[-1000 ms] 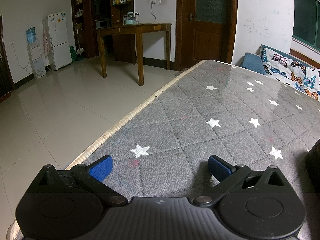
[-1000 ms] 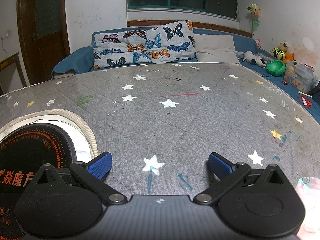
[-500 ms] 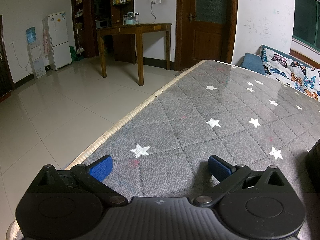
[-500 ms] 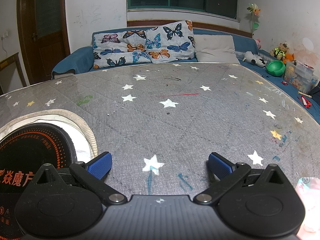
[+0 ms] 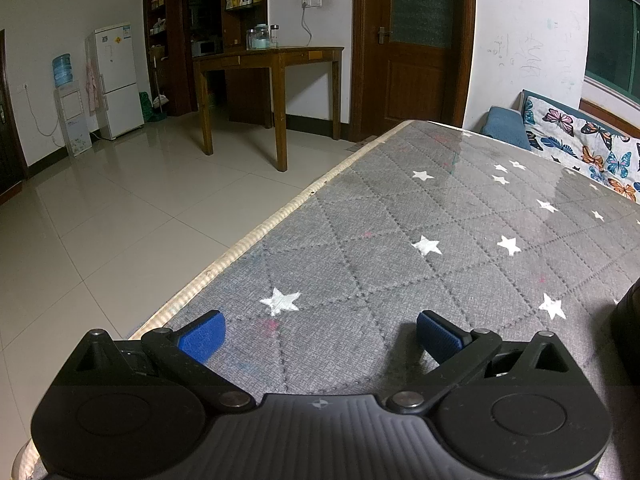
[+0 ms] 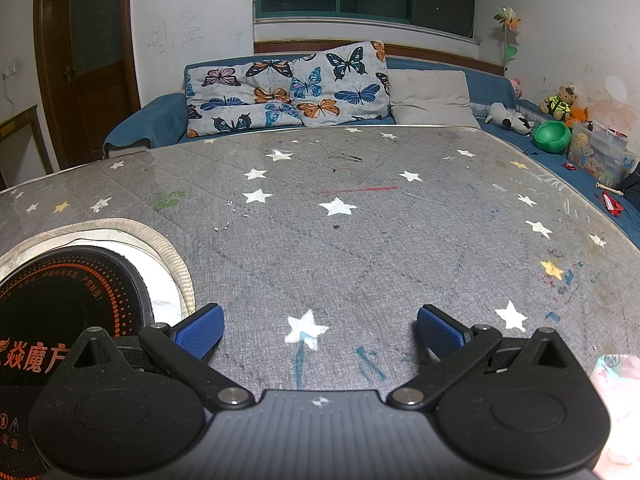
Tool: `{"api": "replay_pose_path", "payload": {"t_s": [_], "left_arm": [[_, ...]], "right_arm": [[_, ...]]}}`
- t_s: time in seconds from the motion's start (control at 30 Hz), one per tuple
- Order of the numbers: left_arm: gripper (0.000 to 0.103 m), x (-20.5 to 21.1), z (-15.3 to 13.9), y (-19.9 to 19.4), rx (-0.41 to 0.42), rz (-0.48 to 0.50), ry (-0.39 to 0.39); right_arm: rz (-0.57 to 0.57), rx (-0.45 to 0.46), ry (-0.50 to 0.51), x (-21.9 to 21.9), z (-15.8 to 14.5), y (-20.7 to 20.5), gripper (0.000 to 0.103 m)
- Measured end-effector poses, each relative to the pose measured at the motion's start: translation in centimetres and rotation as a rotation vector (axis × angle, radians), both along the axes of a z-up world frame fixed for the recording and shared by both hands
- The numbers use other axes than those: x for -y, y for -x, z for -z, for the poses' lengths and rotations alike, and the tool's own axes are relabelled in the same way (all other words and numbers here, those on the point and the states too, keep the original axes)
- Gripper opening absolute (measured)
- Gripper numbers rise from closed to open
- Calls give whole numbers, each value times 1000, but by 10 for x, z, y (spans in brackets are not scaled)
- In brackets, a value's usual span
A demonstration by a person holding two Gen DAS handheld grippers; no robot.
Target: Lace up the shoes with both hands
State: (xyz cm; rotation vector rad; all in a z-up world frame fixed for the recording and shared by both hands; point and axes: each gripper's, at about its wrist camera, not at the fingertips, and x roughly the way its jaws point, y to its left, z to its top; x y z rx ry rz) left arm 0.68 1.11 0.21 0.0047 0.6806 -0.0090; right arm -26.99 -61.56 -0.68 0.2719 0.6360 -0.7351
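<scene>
Your left gripper [image 5: 318, 330] and right gripper [image 6: 318, 330] both rest with blue-padded fingers [image 6: 200, 330] spread apart, empty, over the grey star-patterned quilted worktop [image 6: 360, 240]; no shoe shows.

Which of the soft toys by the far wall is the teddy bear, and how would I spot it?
Follow the blue sofa to its right end. Past the black-and-white plush and above the green bowl sits the teddy bear: brown and upright, the only one in a yellow-green vest.
</scene>
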Motion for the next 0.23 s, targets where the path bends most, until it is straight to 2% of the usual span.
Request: {"api": "replay_pose_path", "payload": {"t_s": [0.23], "left_arm": [[103, 0, 0, 0, 0, 0, 0]], "right_arm": [[0, 0, 0, 0, 0, 0, 103]]}}
